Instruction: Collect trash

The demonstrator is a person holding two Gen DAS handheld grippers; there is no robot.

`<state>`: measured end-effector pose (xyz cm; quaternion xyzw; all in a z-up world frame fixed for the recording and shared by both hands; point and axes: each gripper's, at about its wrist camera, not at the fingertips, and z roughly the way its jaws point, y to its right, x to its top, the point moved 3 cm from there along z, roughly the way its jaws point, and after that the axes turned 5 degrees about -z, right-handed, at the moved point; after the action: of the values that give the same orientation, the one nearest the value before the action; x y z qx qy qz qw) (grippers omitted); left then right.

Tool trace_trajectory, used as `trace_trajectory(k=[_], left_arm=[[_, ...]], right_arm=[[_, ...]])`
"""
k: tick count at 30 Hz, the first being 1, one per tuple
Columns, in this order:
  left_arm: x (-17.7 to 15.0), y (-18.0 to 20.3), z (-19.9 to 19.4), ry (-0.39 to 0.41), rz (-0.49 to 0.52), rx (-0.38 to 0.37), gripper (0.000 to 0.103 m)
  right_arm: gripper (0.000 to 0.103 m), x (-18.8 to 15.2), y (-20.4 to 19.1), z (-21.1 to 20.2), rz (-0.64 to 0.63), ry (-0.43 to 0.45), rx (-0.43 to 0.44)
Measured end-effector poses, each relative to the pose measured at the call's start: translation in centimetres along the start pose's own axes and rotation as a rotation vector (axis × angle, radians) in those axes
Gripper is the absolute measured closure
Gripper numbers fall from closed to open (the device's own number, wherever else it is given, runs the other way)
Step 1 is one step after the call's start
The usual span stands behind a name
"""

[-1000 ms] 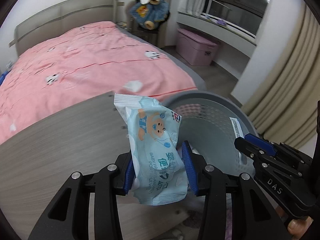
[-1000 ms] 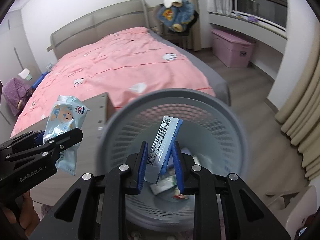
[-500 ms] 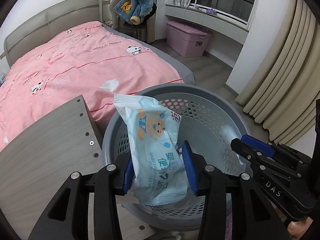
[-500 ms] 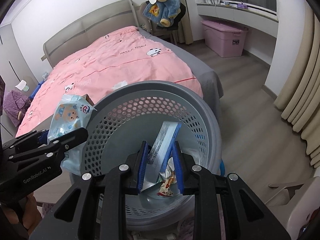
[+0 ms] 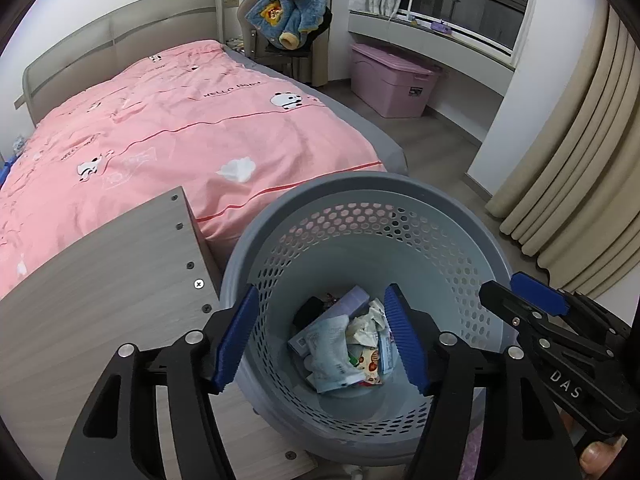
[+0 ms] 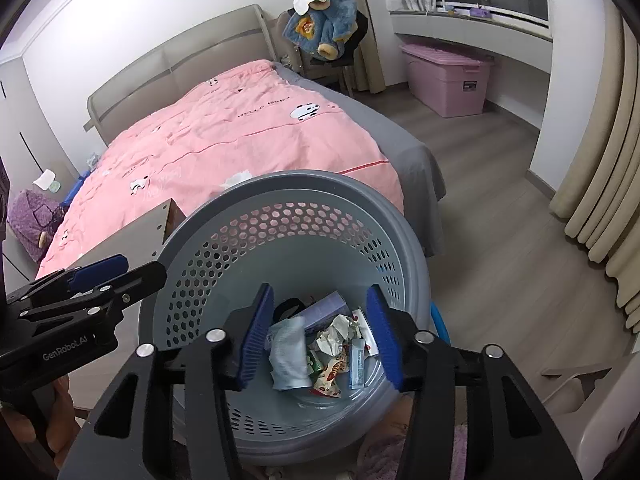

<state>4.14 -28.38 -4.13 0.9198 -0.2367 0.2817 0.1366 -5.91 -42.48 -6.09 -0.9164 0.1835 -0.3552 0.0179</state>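
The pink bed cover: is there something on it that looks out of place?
Yes. A crumpled white tissue lies on the pink bed cover near its foot end, apart from the trash in the grey basket. It looks like litter not yet collected.

Basket [image 5: 404,200] was grey-blue with hexagonal perforations. Bed cover [image 5: 192,120] behind the basket was pink with panda prints and a red line. Claw pads [image 6: 256,336] blue; storage box [image 6: 448,76] pink.

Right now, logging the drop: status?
Left gripper and right gripper open, empty, above basket. Wipes pack inside. Nothing blocking.
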Motion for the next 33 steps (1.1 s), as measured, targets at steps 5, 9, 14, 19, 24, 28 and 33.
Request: trace_trajectory(k=[5, 9, 14, 19, 24, 28, 33], left_arm=[[-0.1, -0.2, -0.5, 0.012, -0.014, 0.011, 0.035], [-0.2, -0.3, -0.7, 0.015, -0.015, 0.021, 0.034], [-0.2, -0.2, -1.0, 0.023, -0.009, 0.033, 0.032], [-0.2, -0.1, -1.2, 0.029, -0.011, 0.045, 0.029], [-0.1, -0.3, -1.2, 0.03, -0.014, 0.061, 0.028], [-0.1, -0.5, -1.3, 0.035, -0.016, 0.073, 0.026], [-0.1, -0.7, -1.3, 0.036, -0.018, 0.078, 0.025]], right_arm=[[0.047, 0.0, -0.4, -0.4, -0.012, 0.01, -0.009], [0.046, -0.1, -0.3, -0.7, -0.016, 0.019, -0.02], [0.044, 0.0, -0.2, -1.1, -0.015, 0.027, -0.031], [0.041, 0.1, -0.2, -1.3, -0.019, 0.029, -0.035], [0.035, 0.2, -0.3, -1.1, -0.025, 0.022, -0.034], [0.031, 0.2, -0.4, -1.0, -0.03, 0.016, -0.036], [0.027, 0.4, -0.5, -1.1, -0.026, 0.02, -0.043]])
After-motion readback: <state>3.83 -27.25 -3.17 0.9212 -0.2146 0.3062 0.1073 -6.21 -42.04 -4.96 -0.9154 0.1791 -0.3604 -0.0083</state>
